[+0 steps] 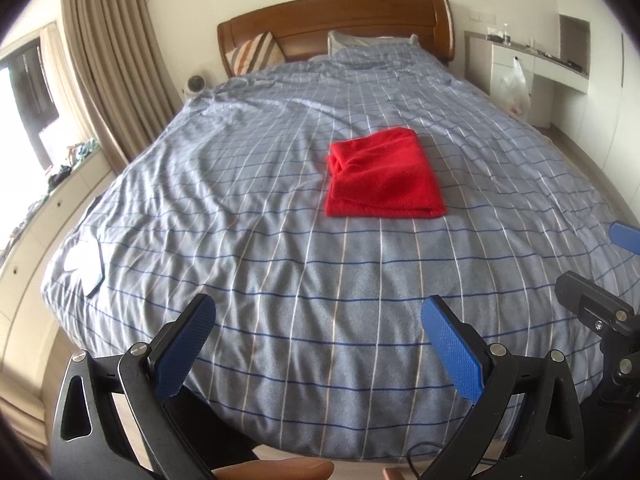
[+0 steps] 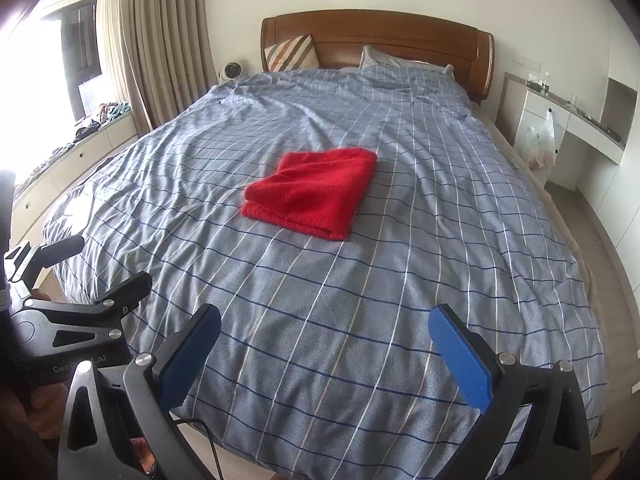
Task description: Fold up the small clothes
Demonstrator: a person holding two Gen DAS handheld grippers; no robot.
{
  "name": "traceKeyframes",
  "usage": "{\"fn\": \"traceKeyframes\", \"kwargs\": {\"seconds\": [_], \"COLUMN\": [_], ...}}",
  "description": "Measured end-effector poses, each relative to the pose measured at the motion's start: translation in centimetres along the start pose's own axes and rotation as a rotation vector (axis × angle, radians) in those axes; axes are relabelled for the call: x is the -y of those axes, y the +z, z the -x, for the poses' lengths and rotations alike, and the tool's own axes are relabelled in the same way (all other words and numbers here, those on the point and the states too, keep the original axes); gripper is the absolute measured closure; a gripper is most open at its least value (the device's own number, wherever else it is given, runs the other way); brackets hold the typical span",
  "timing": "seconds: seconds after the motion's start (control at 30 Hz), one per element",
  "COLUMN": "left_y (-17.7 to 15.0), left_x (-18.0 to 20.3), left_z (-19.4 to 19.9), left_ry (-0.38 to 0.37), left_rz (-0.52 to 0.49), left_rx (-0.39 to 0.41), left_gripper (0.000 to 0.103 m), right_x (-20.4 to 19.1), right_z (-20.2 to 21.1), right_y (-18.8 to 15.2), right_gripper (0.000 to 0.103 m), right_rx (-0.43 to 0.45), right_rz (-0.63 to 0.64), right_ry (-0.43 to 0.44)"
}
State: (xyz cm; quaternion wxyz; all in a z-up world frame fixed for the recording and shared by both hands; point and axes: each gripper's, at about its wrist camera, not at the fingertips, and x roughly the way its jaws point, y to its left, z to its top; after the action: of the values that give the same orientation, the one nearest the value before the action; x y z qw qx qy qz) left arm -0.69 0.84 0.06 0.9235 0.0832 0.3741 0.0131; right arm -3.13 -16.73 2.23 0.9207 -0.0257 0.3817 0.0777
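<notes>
left wrist view shows our left gripper [image 1: 318, 318] and right gripper [image 2: 324, 328] with fingers spread wide and empty near the foot of the bed [image 1: 280, 280], the red cloth [image 1: 384, 174] lying folded mid-bed, so we judge folding done, or one more fold needing a reach forward.

Open bedspread [image 1: 280, 280] around red cloth [image 1: 384, 176]

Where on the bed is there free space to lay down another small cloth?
The checked duvet is bare between the folded red cloth and the foot edge, and on both sides of the cloth. Only the head end is crowded, by the striped cushion and pillow.
</notes>
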Motion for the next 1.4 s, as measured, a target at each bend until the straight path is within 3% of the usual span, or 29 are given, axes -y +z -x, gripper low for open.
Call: {"fn": "traceKeyframes", "kwargs": {"seconds": [0.47, 0.8, 1.23, 1.4], "left_y": [-0.1, 0.1, 0.2, 1.0], "left_x": [-1.1, -1.5, -1.7, -1.7], "left_z": [1.3, 2.2, 1.9, 2.3], "left_ry": [-0.028, -0.046, -0.051, -0.076], "left_rz": [0.022, 0.043, 0.049, 0.059], "left_rx": [-0.04, -0.032, -0.042, -0.03], "left_gripper": [0.0, 0.0, 0.0, 0.0], "right_x": [-2.0, -2.4, -2.1, -2.4], "right_z": [1.7, 3.2, 2.7, 2.9], "right_y": [0.4, 0.6, 0.7, 1.6], "right_gripper": [0.001, 0.001, 0.001, 0.001], "right_rx": [-0.066, -0.028, -0.032, -0.004], "right_rz": [0.068, 0.056, 0.053, 0.044], "right_ry": [0.034, 0.079, 0.03, 0.048]}}
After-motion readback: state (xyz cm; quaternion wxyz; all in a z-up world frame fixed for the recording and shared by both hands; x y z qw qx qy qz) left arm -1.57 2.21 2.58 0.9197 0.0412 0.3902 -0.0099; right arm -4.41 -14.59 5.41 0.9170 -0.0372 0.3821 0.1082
